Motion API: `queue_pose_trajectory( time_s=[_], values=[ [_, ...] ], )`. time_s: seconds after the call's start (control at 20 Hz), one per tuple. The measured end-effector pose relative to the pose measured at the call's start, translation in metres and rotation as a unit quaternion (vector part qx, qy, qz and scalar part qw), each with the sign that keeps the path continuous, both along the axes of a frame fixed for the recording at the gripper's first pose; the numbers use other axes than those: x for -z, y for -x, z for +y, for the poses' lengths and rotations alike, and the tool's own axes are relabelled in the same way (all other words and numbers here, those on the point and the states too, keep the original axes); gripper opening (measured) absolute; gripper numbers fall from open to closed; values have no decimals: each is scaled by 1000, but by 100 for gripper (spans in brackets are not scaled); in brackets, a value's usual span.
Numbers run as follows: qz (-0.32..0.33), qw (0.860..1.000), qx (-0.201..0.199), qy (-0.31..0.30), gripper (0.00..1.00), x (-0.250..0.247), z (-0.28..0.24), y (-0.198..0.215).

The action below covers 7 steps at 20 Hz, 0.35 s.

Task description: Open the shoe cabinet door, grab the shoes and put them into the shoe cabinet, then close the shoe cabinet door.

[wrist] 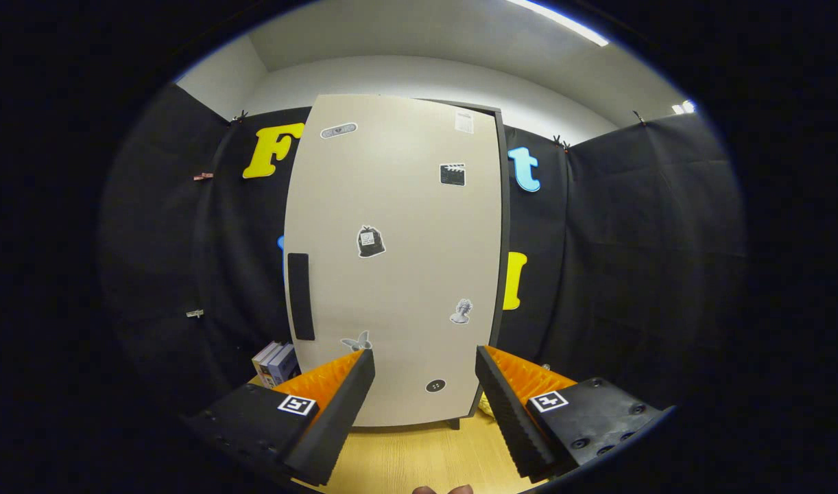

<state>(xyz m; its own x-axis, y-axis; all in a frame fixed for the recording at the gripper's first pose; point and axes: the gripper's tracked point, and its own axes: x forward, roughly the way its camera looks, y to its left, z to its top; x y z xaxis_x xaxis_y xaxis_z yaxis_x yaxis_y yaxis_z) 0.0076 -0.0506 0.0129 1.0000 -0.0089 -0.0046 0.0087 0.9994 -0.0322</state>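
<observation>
A tall beige shoe cabinet (391,261) stands ahead of me on a wooden floor. Its door is shut and carries several small stickers. A dark vertical handle (300,296) sits on the door's left side at mid height. My gripper (424,360) is open, its two fingers spread wide in front of the door's lower part with nothing between them. The fingertips (364,363) hang short of the door, not touching it.
A few books (273,362) stand on the floor left of the cabinet. Something yellowish (484,405) peeks out at the cabinet's right foot, mostly hidden by my right finger. Black cloth walls (631,274) close in on both sides. Wooden floor (419,456) lies below my fingers.
</observation>
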Motion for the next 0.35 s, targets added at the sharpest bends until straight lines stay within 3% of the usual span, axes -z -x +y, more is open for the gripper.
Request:
queue_pose_trajectory(
  time_s=[0.35],
  values=[
    [4, 1000, 2, -9, 97, 1, -4, 3]
  ],
)
